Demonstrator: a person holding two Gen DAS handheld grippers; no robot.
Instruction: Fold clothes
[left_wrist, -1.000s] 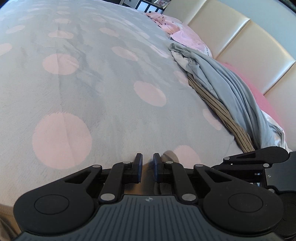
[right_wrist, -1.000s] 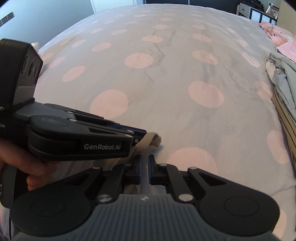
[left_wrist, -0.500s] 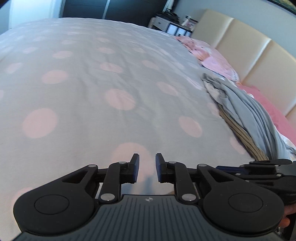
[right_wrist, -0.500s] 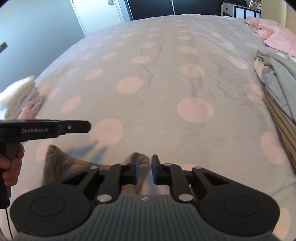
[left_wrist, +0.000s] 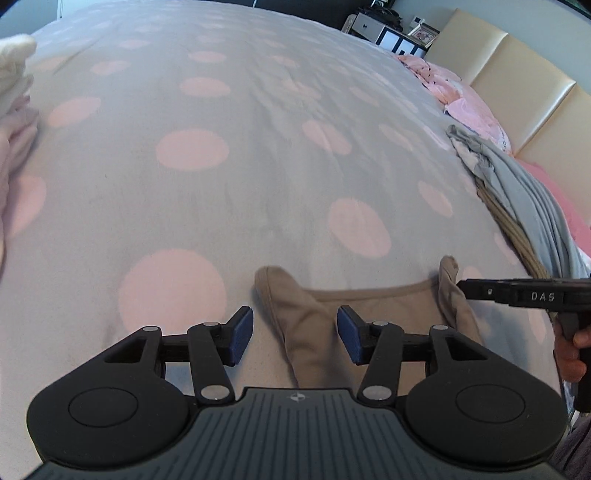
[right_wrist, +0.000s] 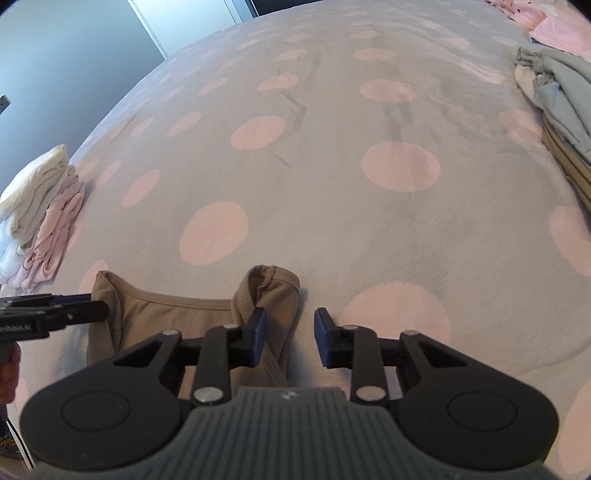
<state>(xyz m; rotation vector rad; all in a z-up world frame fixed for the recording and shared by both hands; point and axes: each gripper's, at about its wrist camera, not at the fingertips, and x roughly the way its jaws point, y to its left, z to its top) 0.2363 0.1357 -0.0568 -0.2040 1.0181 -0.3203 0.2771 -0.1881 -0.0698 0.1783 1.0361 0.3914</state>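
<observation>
Left claw (left_wrist: 295, 339): jaws spread, having just been opening; they pinch nothing. The tan garment (left_wrist: 369, 306) lies flat on the bed (left_wrist: 258, 166) directly under this claw, and its left folded strap end passes between the two blue pads (left_wrist: 242, 334) without either pad pressing on it.

Right claw (right_wrist: 290, 338): jaws parted, having opened within the last second, and gripping nothing. The garment's right strap end (right_wrist: 269, 291) lies just beside and partly under the left-hand pad; the gap between the pads stands mostly over bare bedding.

Tan garment: thin, smooth fabric in a beige-brown tone, spread at the near edge of the bed with a curved, stitched neckline between two rounded strap ends that are turned up slightly. A narrow scalloped trim shows on the right strap end. Each claw appears in the other's view at the garment's outer corner, its tip at or over the strap end.

Surroundings: grey bedspread with pink dots; a folded stack of white and pink clothes (right_wrist: 40, 214) at the left edge; a heap of unfolded grey and striped clothes (left_wrist: 517, 199) along the right, against the cream headboard (left_wrist: 517, 74).
</observation>
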